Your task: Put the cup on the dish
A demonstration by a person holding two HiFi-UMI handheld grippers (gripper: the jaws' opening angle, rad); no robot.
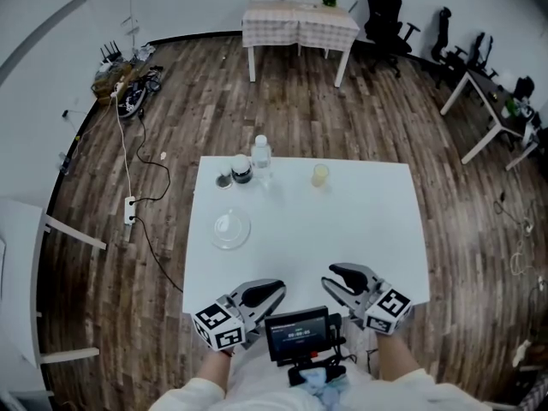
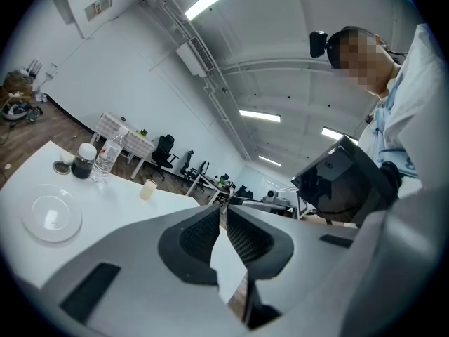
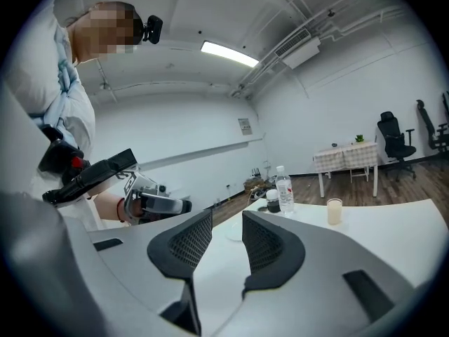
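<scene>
A small cup (image 1: 319, 175) of pale yellow liquid stands on the white table (image 1: 368, 229) at the far middle, also in the left gripper view (image 2: 147, 189) and the right gripper view (image 3: 334, 210). The clear glass dish (image 1: 231, 229) lies left of centre, empty (image 2: 51, 216). Both grippers hover at the near table edge, far from the cup and the dish. My left gripper (image 1: 278, 288) has its jaw tips touching (image 2: 219, 213) with nothing held. My right gripper (image 1: 334, 272) shows a clear gap between its pads (image 3: 226, 220), and nothing is between them.
A water bottle (image 1: 261, 155), a dark jar with a white lid (image 1: 241, 169) and a small round lid (image 1: 223, 181) stand at the table's far left. A device with a screen (image 1: 297, 332) sits at my chest. The floor around is wood, with another table (image 1: 300, 24) and office chairs beyond.
</scene>
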